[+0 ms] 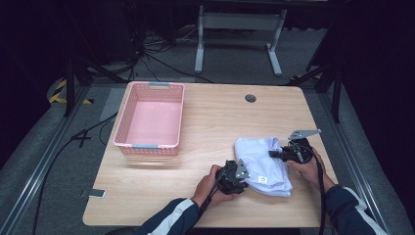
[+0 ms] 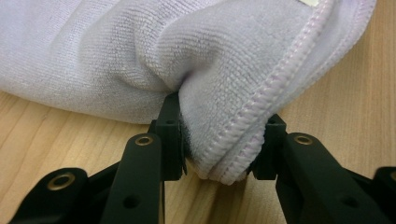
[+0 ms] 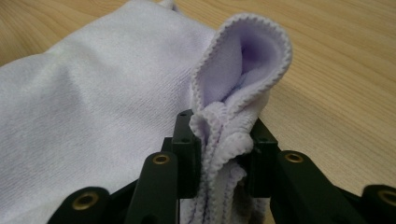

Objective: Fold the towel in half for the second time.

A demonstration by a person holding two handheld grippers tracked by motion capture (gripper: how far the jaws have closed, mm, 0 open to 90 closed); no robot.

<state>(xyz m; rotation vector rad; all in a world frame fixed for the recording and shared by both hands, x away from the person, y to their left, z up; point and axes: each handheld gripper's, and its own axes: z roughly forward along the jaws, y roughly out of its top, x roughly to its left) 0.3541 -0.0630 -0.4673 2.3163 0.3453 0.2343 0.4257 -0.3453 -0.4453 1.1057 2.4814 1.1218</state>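
**Both hand-held grippers clamped on the white towel**

High view first: the white towel point(image 1: 262, 164) lies folded on the wooden surface point(image 1: 205, 127), down at about four o'clock from its middle. The left hand-held gripper point(image 1: 238, 177) comes in at the towel's seven o'clock edge, the person's left hand point(image 1: 211, 186) wrapped round it. The right hand-held gripper point(image 1: 279, 153) meets the cloth at its three o'clock side, with the right hand point(image 1: 308, 166) behind it. Up at ten o'clock sits a pink basket point(image 1: 150, 120), well apart from the towel. A round grey grommet point(image 1: 250, 98) shows at twelve o'clock near the far edge.

Over to the left gripper view: the left hand-held gripper point(image 2: 219, 149) has its jaws narrowed onto a stitched hem of the towel point(image 2: 140, 56), the fabric bunched and pinched between them, wood grain on either side.

And the right gripper view: the right hand-held gripper point(image 3: 222, 154) is closed on a gathered corner of the towel point(image 3: 93, 116), layers of edging squeezed between the pads and a loop of cloth standing up at twelve o'clock above them.
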